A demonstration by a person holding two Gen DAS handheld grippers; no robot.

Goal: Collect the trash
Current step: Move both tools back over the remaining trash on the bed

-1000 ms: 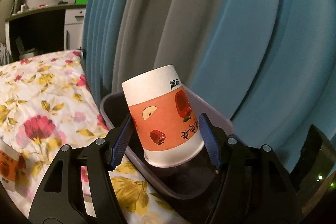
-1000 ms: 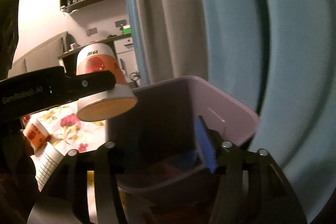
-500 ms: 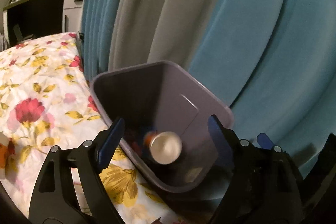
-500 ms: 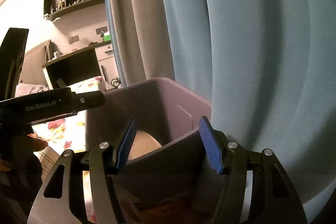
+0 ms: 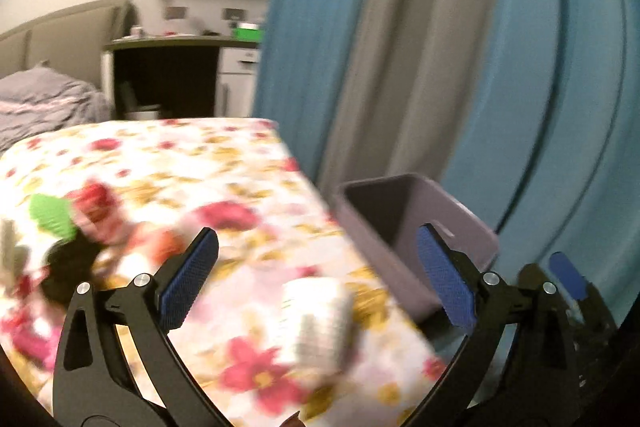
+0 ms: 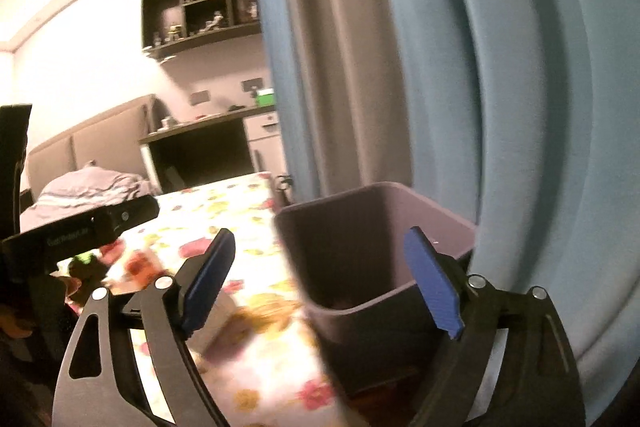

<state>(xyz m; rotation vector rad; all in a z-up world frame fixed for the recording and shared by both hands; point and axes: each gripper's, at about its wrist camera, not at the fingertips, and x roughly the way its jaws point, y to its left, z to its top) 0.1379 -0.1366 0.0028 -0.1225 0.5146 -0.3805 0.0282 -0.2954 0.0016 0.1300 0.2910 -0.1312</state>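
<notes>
A purple bin (image 5: 416, 227) stands beside the bed, against the blue curtain; it also shows in the right wrist view (image 6: 372, 267). My left gripper (image 5: 320, 279) is open and empty above the floral bedspread (image 5: 180, 167). A white paper cup (image 5: 316, 319), blurred, lies on the bedspread between its fingers. Blurred litter lies at the left: a green piece (image 5: 52, 215), a dark object (image 5: 68, 267) and an orange piece (image 5: 160, 247). My right gripper (image 6: 324, 283) is open and empty, with the bin's near wall between its fingers. The left gripper's body (image 6: 80, 231) shows at the left there.
Blue and grey curtains (image 5: 440, 47) hang behind the bin. A desk (image 5: 176, 75) with drawers and wall shelves stand at the far end. A grey blanket (image 5: 40, 103) lies on the bed's far left. The bed edge runs along the bin.
The left gripper let the orange paper cup fall into the bin, then swung left and back over the bed. The right gripper opened wider and drew back from the bin.
</notes>
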